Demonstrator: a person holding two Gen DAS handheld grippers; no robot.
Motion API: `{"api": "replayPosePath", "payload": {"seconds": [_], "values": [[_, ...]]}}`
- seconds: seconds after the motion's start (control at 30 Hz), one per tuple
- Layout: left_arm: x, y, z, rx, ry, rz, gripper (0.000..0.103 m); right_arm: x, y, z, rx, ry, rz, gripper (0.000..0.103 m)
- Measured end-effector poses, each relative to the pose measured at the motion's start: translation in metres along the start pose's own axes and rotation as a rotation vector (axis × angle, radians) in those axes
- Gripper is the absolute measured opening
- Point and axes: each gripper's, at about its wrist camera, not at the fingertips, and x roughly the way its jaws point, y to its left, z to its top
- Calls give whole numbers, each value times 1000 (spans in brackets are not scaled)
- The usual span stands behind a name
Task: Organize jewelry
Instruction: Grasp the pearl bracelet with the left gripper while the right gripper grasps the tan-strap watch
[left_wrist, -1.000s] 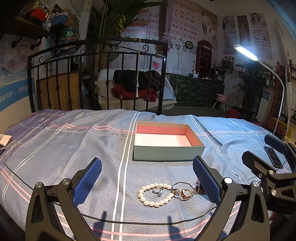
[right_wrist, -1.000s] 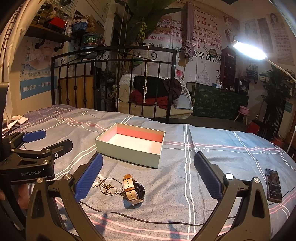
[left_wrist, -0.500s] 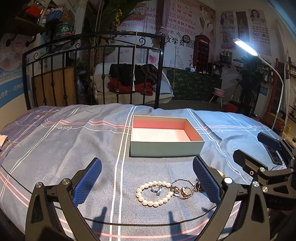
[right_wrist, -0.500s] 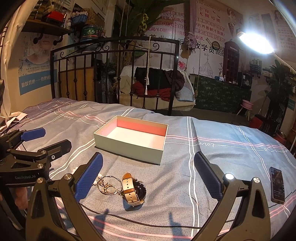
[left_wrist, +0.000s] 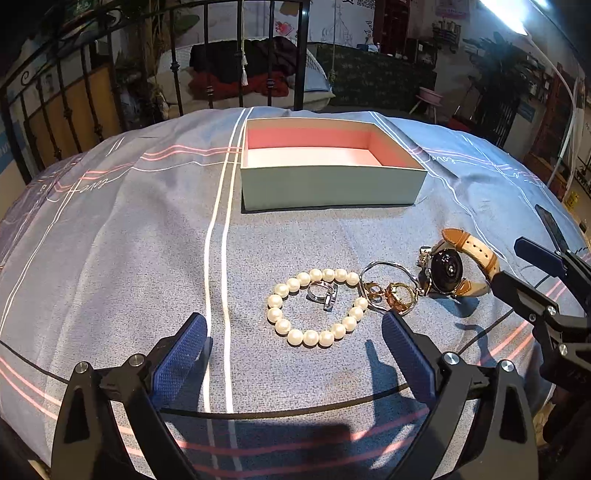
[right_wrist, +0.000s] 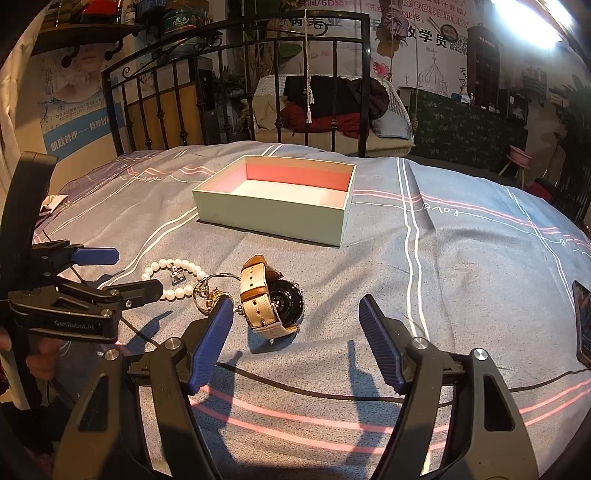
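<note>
An open pale-green box (left_wrist: 332, 184) with a pink inside stands empty on the bed; it also shows in the right wrist view (right_wrist: 273, 214). In front of it lie a pearl bracelet (left_wrist: 295, 336) (right_wrist: 184, 266), a small silver ring (left_wrist: 324, 293) inside it, a thin bangle with gold rings (left_wrist: 391, 291) (right_wrist: 210, 291) and a tan-strap watch (left_wrist: 454, 266) (right_wrist: 266, 295). My left gripper (left_wrist: 293, 332) is open, low, just short of the pearls. My right gripper (right_wrist: 295, 314) is open, its left fingertip (right_wrist: 218, 321) beside the watch.
A black phone (right_wrist: 583, 321) lies on the bed at the far right. A black cable (left_wrist: 295, 410) crosses the blue striped bedspread (left_wrist: 129, 240) near me. A black iron bed rail (right_wrist: 240, 92) runs behind the box.
Both grippers have moved forward and down towards the jewelry. The jewelry and box have not moved.
</note>
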Motion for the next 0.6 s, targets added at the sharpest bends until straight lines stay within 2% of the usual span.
{"api": "replayPosePath", "payload": {"seconds": [0.07, 0.23, 0.37, 0.47, 0.6], "values": [[1, 9, 2, -25, 5, 12, 89, 1, 0, 0, 0, -2, 3, 71], [21, 23, 6, -46, 96, 58, 66, 9, 0, 0, 2, 10, 14, 71], [33, 13, 8, 35, 128, 119, 65, 14, 2, 0, -11, 23, 20, 70], [33, 12, 7, 39, 129, 116, 62, 21, 5, 3, -29, 39, 26, 64], [32, 15, 5, 44, 135, 88, 62, 26, 10, 8, -37, 39, 38, 64]]}}
